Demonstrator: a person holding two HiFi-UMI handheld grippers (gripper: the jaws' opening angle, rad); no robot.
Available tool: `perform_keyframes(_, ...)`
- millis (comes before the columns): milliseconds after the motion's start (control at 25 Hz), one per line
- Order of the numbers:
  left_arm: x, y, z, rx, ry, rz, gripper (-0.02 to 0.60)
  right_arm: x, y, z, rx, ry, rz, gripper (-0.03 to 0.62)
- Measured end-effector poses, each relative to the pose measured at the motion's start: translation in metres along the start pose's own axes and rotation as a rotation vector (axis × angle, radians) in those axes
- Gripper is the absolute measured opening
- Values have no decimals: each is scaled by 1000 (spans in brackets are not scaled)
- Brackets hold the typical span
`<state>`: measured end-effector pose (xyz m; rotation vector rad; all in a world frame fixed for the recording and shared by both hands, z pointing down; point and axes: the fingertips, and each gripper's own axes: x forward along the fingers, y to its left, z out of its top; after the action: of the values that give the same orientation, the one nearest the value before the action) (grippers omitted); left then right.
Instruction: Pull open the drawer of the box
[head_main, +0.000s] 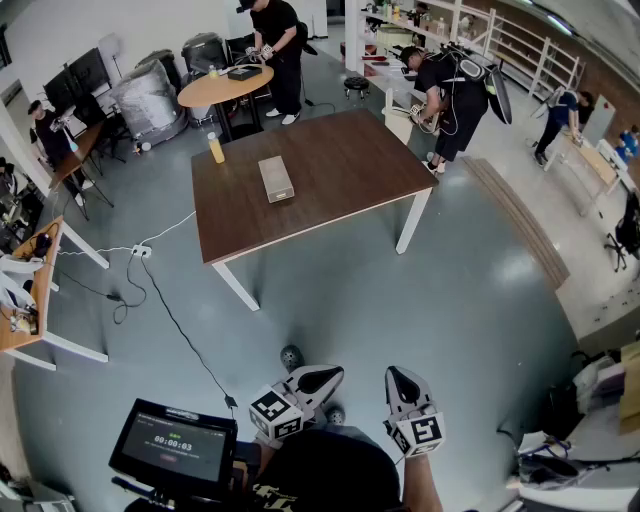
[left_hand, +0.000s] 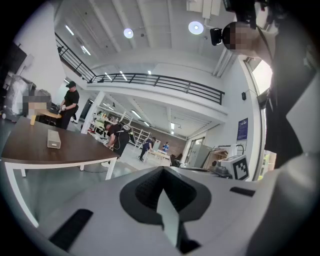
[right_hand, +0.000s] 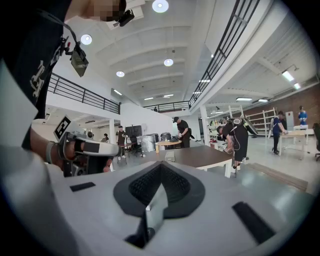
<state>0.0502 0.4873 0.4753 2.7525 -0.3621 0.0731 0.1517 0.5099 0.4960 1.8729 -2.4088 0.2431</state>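
Both claws are clenched and empty. I read the left claw (head_main: 318, 380) and the right claw (head_main: 400, 386) held close to the operator's body, each with its jaws pressed together and nothing between them.

A wide stretch of grey floor (head_main: 380, 300) lies between them and the brown counter (head_main: 340, 170), so the work is well apart from either claw.

The box (head_main: 275, 178) lies flat near the middle of that counter: a pale, oblong item, in my judgement light and rigid, and likely to slide if pulled unbraced.

Its drawer front cannot be made out at this range. I would steady the body with one claw and take the drawer's end with the other.
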Motion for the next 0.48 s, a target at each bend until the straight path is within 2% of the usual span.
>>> perform_keyframes(240, 9, -2, 10, 9, -12, -17, 4, -3, -3, 12, -1, -17, -7, -14)
perform_keyframes(400, 9, 2, 11, 16, -14, -16, 3, 4, -2, 14, 72, -38, -7, -14)
perform_keyframes(480, 7, 4, 9, 13, -15, -14, 3, 6, 0, 12, 71, -36, -8, -14)
